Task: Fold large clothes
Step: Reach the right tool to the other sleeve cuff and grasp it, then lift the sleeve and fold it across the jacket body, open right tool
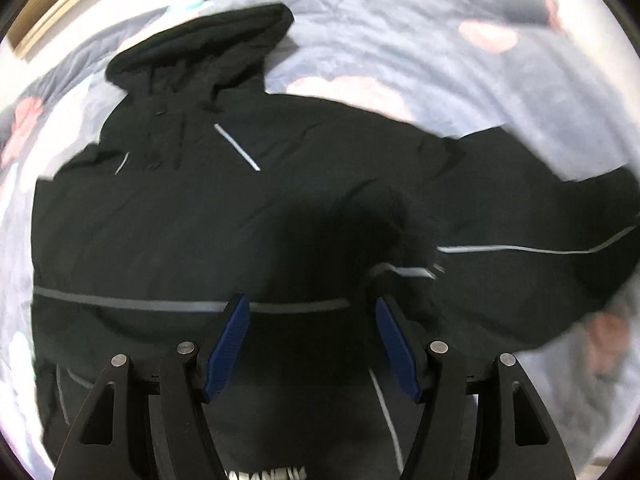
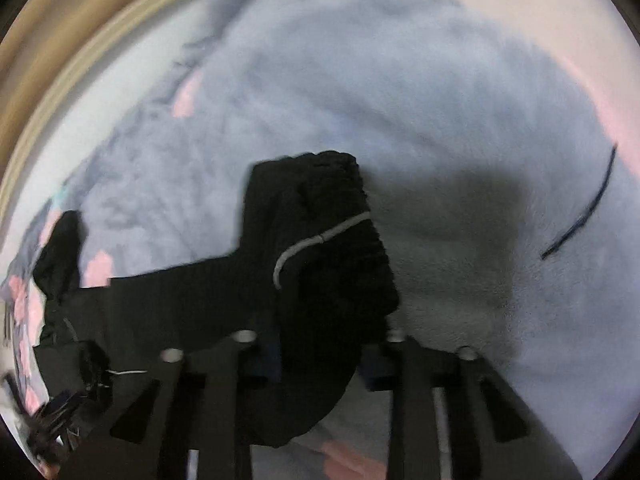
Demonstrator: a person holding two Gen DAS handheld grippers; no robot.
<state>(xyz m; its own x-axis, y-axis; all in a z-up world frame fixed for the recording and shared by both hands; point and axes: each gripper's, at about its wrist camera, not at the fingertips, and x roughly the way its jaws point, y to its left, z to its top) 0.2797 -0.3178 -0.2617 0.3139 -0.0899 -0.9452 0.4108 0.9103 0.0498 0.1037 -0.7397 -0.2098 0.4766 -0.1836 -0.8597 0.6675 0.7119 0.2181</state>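
A black hooded jacket (image 1: 208, 208) with thin grey reflective stripes lies spread on a pale blue fleece blanket (image 1: 400, 40), hood at the top, one sleeve (image 1: 540, 240) stretched to the right. My left gripper (image 1: 312, 312) is open and empty, hovering over the jacket's lower body near the hem stripe. In the right wrist view my right gripper (image 2: 320, 364) has its fingers either side of the black sleeve (image 2: 320, 248) near the cuff; the view is blurred and the sleeve hangs between the blue pads.
The blanket (image 2: 440, 100) has pink patches and covers the whole bed. A wooden frame edge (image 2: 60, 60) runs along the upper left. A dark thread (image 2: 584, 212) lies on the blanket at right.
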